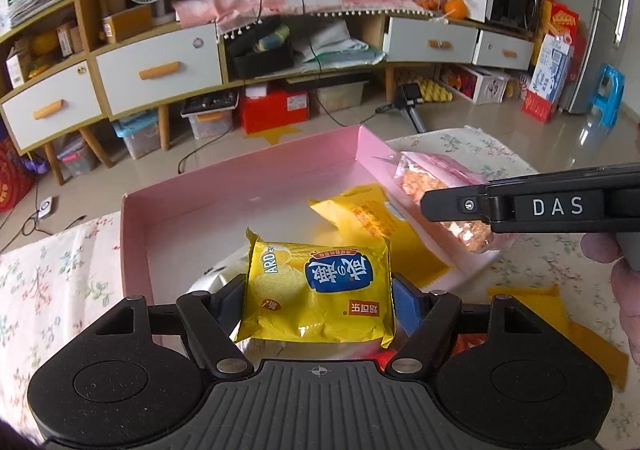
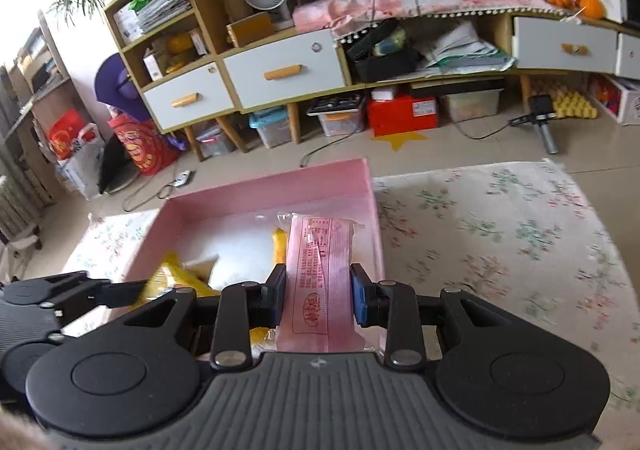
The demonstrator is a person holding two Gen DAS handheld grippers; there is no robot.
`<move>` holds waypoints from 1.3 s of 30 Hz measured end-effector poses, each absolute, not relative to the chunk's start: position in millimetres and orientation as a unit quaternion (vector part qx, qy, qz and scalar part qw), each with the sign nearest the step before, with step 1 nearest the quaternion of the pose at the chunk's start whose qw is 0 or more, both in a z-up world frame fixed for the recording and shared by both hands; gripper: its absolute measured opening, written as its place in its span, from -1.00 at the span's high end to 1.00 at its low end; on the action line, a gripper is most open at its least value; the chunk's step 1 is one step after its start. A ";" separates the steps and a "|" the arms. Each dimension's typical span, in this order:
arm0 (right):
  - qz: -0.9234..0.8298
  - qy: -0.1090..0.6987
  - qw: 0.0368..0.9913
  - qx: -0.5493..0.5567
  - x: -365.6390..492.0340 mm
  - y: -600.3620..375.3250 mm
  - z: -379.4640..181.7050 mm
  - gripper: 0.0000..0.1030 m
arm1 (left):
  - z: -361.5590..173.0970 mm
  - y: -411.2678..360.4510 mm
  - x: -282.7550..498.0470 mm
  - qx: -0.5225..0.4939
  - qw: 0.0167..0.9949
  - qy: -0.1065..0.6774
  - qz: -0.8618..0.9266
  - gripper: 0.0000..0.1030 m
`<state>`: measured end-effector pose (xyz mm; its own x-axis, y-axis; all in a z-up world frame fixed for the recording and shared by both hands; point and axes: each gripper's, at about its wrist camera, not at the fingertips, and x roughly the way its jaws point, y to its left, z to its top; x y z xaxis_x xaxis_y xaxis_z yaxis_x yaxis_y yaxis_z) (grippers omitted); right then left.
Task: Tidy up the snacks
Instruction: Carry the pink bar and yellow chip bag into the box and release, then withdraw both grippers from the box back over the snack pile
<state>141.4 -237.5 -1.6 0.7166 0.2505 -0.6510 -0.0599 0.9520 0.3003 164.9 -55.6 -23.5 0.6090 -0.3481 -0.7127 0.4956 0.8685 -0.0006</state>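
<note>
My left gripper is shut on a yellow cracker packet, held over the near part of the pink box. Another yellow packet lies inside the box, and a silvery bag shows under the held packet. My right gripper is shut on a pink snack packet, held over the box's right wall. In the left wrist view that pink packet hangs from the right gripper's black finger. The left gripper's body with its yellow packet shows at the left of the right wrist view.
The box stands on a table with a floral cloth. Yellow wrappers lie on the cloth at the right of the box. A person's fingers grip the right gripper. Beyond the table are a tiled floor and a low cabinet.
</note>
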 end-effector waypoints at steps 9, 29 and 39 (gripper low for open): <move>0.086 0.384 0.910 0.133 164.3 -232.4 -19.2 0.43 | -47.2 -55.5 194.1 0.129 0.888 0.385 -0.215 -0.43; 0.061 0.338 0.927 0.151 177.6 -236.3 -15.1 0.05 | -52.7 -55.6 211.8 0.099 0.899 0.378 -0.199 -0.68; 0.059 0.330 0.932 0.137 166.6 -236.7 1.3 -0.47 | -37.7 -60.8 187.6 0.119 0.896 0.382 -0.194 -0.82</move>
<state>166.6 -236.7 1.3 0.7746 0.2000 -0.6000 -0.0191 0.9557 0.2939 187.6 -60.8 -37.7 0.6324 -0.2556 -0.7312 0.4381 0.8965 0.0655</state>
